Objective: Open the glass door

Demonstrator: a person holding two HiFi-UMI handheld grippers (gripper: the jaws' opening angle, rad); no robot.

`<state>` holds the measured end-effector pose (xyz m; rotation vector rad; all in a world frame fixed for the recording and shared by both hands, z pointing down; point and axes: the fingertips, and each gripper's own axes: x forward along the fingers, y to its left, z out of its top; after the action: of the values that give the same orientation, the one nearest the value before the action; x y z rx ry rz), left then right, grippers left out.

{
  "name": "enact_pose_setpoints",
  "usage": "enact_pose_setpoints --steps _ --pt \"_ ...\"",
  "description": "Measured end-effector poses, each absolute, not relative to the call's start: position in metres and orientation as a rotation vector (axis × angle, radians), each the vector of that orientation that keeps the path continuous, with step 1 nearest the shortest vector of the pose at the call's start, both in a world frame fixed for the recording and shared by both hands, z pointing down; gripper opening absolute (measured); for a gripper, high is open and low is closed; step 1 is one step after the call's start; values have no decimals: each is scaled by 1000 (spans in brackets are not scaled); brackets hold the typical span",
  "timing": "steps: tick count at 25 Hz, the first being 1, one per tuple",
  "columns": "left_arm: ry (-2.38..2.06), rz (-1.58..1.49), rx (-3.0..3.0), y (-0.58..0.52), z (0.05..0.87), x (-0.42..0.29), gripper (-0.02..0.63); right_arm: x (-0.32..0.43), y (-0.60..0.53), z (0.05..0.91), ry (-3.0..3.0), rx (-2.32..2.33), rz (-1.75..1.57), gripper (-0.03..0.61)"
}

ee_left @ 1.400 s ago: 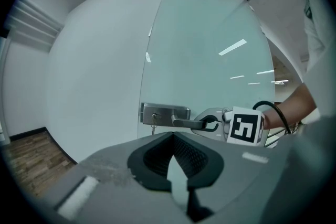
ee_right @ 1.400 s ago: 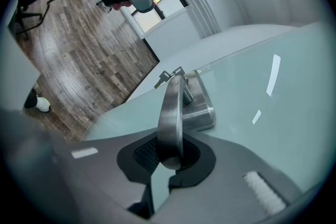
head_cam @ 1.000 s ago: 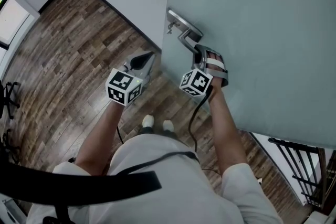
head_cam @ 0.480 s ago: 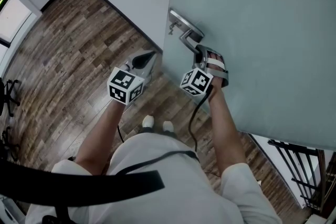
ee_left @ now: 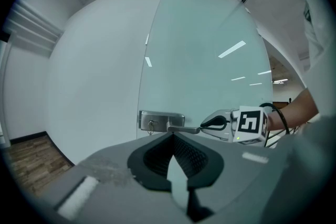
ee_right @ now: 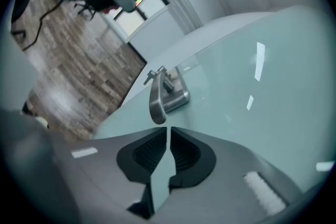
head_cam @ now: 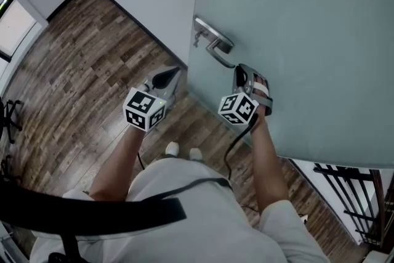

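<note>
The right tongs [ee_right: 168,134], jaws just opening, stand slightly parted on nothing, just short of the lever handle [ee_right: 156,102] on the glass door [head_cam: 295,40], while the left tongs [ee_left: 172,139] are clenched empty near its edge; the handle step looks finished, so swinging the door wide probably needs a push or fresh hold.

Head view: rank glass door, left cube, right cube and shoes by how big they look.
1. Glass door, by far.
2. Left cube and right cube: they look alike, so no ranking between them.
3. Shoes, smallest, though farthest from the camera.
</note>
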<state>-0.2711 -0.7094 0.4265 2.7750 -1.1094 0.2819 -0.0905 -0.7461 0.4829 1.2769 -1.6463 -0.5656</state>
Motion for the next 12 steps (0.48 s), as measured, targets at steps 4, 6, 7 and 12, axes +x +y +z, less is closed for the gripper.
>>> enact_pose_setpoints --steps 4,6,7,12 --pt "-1101 244 2797 -694 414 -264 3 -116 -706 455 -2057 1390 -334 8" --pt "-1094 232 2812 -683 407 -261 3 -132 -684 442 -2208 1396 -249 8" --pt "-1090 225 2816 -677 404 -261 3 -139 -673 436 -2265 1400 -211 8" --pt "-1094 207 2809 -653 397 -266 3 -153 -635 404 -2548 1472 14 8"
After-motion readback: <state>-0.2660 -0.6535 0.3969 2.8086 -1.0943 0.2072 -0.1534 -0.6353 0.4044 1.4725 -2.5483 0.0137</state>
